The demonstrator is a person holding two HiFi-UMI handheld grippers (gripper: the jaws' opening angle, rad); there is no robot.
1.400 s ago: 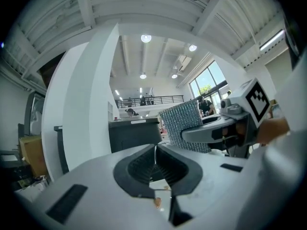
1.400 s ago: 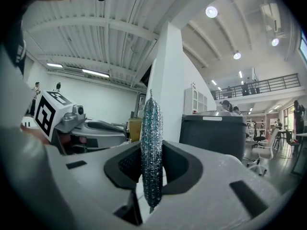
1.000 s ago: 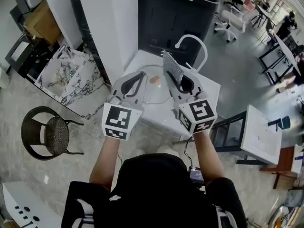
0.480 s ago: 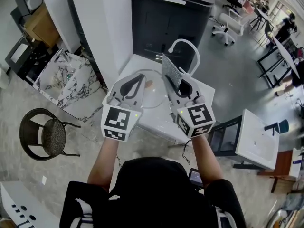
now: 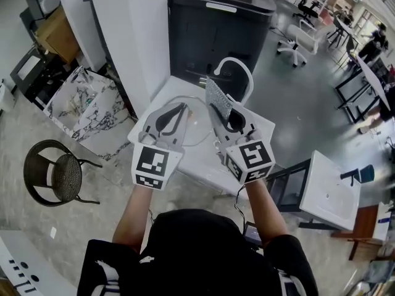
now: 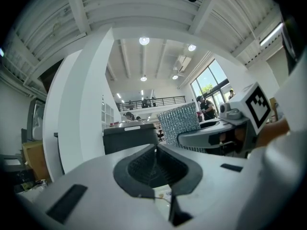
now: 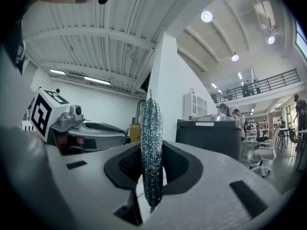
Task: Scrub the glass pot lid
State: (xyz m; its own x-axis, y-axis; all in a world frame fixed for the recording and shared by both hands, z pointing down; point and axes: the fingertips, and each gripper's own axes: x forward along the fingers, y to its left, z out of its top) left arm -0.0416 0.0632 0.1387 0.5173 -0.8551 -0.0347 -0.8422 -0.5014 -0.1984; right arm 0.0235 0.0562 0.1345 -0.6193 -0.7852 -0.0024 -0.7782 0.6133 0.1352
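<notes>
The glass pot lid point(image 5: 197, 127) lies flat on a small white table point(image 5: 203, 165), partly hidden under my grippers. My left gripper point(image 5: 179, 107) hovers over the lid's left part, its jaws shut with nothing seen between them point(image 6: 155, 150). My right gripper point(image 5: 226, 108) is shut on a silvery mesh scrub pad point(image 5: 218, 98), which stands upright on edge between its jaws point(image 7: 151, 152). The pad point(image 7: 151, 128) sticks out well above the jaws, over the lid's right edge. Both grippers point level, side by side and apart.
A white arched faucet-like tube point(image 5: 237, 66) rises at the table's back. Behind it stands a black cabinet point(image 5: 219, 23), with a white pillar point(image 5: 145, 17) at the left. A round chair point(image 5: 52, 177) stands on the floor at the left, a white side table point(image 5: 333, 187) at the right.
Both grippers have moved together a little farther over the table and slightly upward. The pad stays clamped in the right gripper and the left stays shut.
</notes>
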